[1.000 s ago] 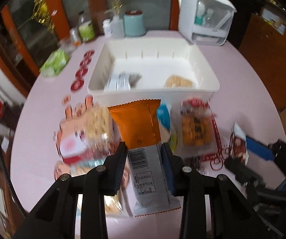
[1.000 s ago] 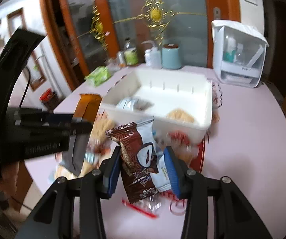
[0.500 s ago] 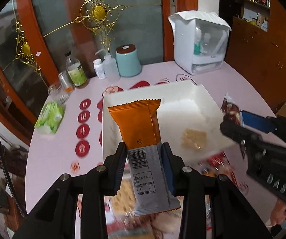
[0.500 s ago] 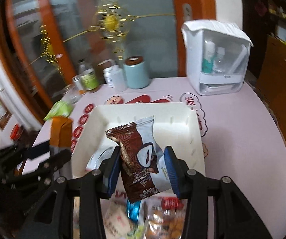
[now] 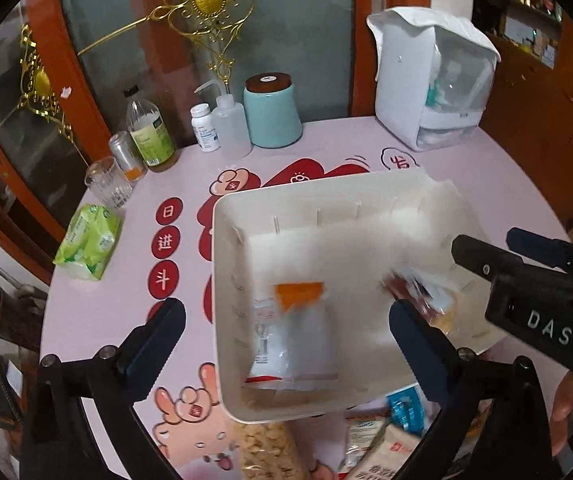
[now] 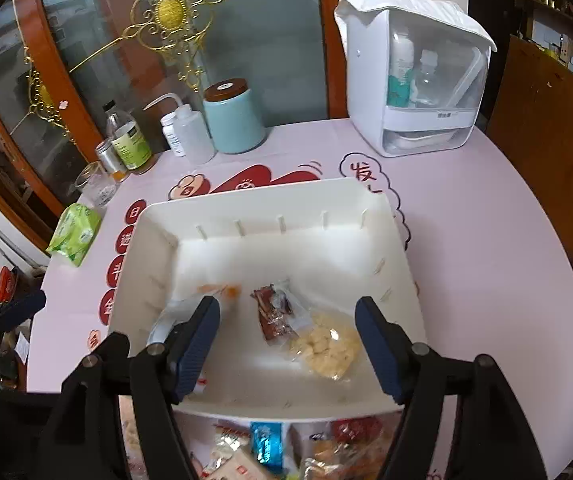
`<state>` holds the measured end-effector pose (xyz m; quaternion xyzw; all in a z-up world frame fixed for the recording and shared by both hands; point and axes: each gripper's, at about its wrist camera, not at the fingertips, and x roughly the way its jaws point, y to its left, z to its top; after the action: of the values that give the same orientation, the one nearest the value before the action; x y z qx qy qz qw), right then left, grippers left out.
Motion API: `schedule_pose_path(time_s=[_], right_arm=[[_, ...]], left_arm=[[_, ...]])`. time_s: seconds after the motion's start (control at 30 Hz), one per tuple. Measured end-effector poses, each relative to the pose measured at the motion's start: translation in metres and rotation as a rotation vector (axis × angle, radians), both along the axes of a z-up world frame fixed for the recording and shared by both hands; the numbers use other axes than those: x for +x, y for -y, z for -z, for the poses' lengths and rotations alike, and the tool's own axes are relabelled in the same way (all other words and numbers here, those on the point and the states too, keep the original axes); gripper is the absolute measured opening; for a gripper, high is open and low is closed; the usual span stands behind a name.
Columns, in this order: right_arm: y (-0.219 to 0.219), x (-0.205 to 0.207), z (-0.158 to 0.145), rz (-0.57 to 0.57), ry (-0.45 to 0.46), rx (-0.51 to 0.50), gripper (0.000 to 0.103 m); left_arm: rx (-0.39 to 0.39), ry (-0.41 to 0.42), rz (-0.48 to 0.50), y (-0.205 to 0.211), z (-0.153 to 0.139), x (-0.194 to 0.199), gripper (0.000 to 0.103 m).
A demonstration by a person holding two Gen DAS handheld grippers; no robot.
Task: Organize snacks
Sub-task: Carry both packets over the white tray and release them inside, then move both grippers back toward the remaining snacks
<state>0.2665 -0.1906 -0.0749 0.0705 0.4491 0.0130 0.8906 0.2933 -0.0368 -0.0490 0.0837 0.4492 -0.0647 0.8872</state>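
With both jaws spread wide and empty over the white bin (image 6: 390, 240), the loose snack packets (image 6: 266, 446) lie at six o'clock on the tabletop (image 6: 486, 220), just below the right gripper (image 6: 288, 344); the left gripper (image 5: 286, 344) hangs equally near.

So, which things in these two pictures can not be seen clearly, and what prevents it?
- Orange and grey packet in the white bin: motion-blurred in the left view; the right tool's finger partly covers it in the right view.
- Brown packet: its print is too small to read.
- Loose snacks in front of the bin: cut off by the bottom edge, partly behind the fingers.
- Small white bottle: label too small to read.
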Motion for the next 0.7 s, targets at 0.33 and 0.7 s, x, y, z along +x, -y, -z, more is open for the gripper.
schedule_pose_path(time_s=[0.33, 0.7], right_arm=[[-0.012, -0.034, -0.02, 0.001, 0.042, 0.015, 0.071], [-0.027, -0.088, -0.054, -0.021, 0.154, 0.02, 0.071]], left_arm=[[-0.004, 0.041, 0.011, -0.028, -0.02, -0.029, 0.101], [-0.109, 0.104, 0.002, -0.055, -0.052, -0.08, 0.101]])
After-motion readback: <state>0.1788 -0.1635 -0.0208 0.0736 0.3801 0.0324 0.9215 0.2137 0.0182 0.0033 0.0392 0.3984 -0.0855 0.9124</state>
